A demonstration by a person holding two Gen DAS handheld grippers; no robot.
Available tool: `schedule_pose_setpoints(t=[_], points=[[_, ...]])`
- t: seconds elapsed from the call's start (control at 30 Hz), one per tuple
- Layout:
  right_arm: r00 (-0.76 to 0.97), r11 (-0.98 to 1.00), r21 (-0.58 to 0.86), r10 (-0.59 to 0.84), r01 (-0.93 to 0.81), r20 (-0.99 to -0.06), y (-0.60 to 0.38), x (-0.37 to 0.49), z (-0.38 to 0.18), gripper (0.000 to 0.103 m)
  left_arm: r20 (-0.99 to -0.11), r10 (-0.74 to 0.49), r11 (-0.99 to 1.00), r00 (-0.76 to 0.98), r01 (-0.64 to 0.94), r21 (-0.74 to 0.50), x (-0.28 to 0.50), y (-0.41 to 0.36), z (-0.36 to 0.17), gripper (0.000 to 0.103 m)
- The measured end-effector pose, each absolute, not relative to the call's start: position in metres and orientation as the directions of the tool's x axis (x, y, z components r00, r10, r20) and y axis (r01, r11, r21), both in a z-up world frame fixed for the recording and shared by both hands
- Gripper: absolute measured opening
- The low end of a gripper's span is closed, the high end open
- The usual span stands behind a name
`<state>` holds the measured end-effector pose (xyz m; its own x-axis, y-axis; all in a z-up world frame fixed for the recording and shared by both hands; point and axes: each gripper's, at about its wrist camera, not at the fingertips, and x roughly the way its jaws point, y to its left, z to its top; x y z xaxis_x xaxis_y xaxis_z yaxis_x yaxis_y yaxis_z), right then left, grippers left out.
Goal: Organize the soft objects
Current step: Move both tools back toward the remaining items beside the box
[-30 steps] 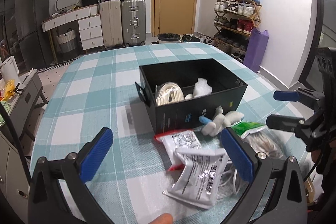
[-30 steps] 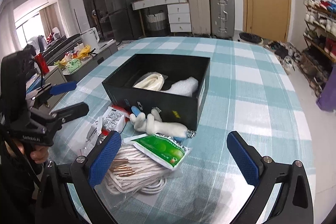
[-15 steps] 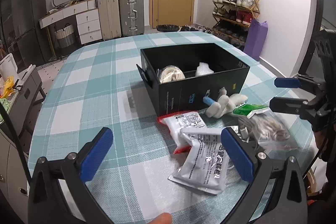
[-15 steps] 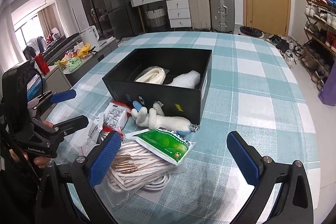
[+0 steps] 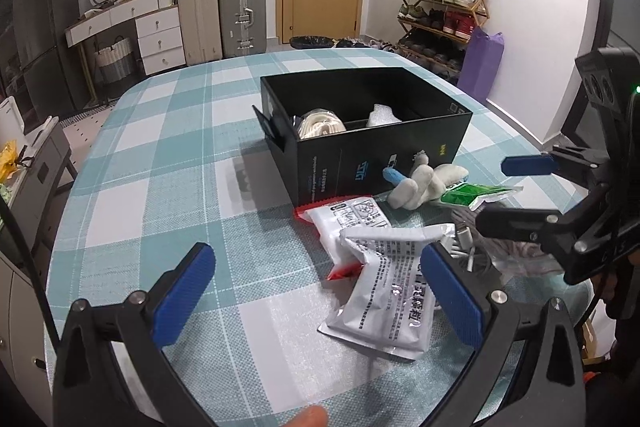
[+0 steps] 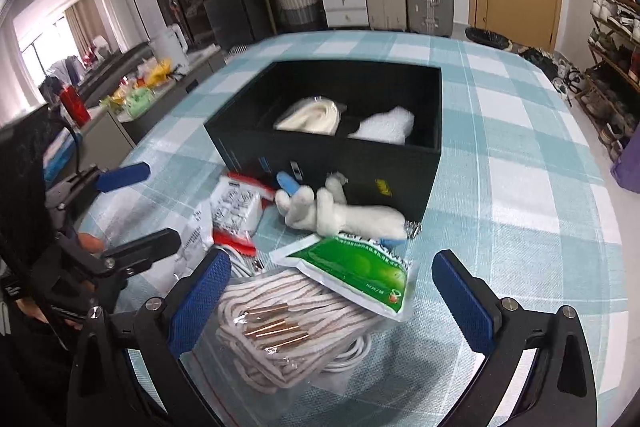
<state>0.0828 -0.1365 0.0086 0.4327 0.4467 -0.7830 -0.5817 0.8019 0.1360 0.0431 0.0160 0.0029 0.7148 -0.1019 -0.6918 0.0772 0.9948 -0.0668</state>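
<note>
Looking along the left wrist view: left gripper (image 5: 320, 287) spread wide, holding nothing; white pouch (image 5: 386, 293) lower centre-right, against the right pad, long axis running toward upper left. Black box (image 5: 362, 131) at frame centre, well beyond.

Switching to the right wrist view: right gripper (image 6: 332, 291) likewise agape and empty; bagged rope (image 6: 280, 331) between its pads at bottom centre, green packet (image 6: 356, 267) on top (likely nearest pick). Plush toy (image 6: 340, 215) just above, touching the box.
</note>
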Motion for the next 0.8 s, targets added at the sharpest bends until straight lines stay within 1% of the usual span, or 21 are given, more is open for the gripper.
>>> schedule_pose_setpoints(t=[0.13,0.33,0.43,0.63,0.8], points=[[0.423,0.813,0.139,0.431,-0.566,-0.797,-0.146,0.081,0.005,0.102,-0.697,-0.110,0.994,0.709,0.076,-0.078,0.044,0.018,0.001,0.103],[0.408,0.813,0.149,0.431,-0.563,-0.805,-0.163,0.075,0.002,0.102,-0.707,-0.156,0.988,0.690,0.100,-0.120,0.044,0.017,-0.001,0.103],[0.402,0.821,0.164,0.428,-0.546,-0.809,-0.172,0.075,-0.002,0.102,-0.712,-0.165,0.986,0.683,0.119,-0.115,0.043,0.012,-0.001,0.103],[0.360,0.833,0.236,0.449,-0.501,-0.818,-0.186,0.081,-0.019,0.102,-0.725,-0.174,0.984,0.667,0.151,-0.097,0.043,0.003,-0.005,0.103],[0.378,0.832,0.221,0.446,-0.508,-0.811,-0.187,0.080,-0.022,0.102,-0.733,-0.168,0.984,0.659,0.153,-0.089,0.043,0.001,-0.007,0.103]])
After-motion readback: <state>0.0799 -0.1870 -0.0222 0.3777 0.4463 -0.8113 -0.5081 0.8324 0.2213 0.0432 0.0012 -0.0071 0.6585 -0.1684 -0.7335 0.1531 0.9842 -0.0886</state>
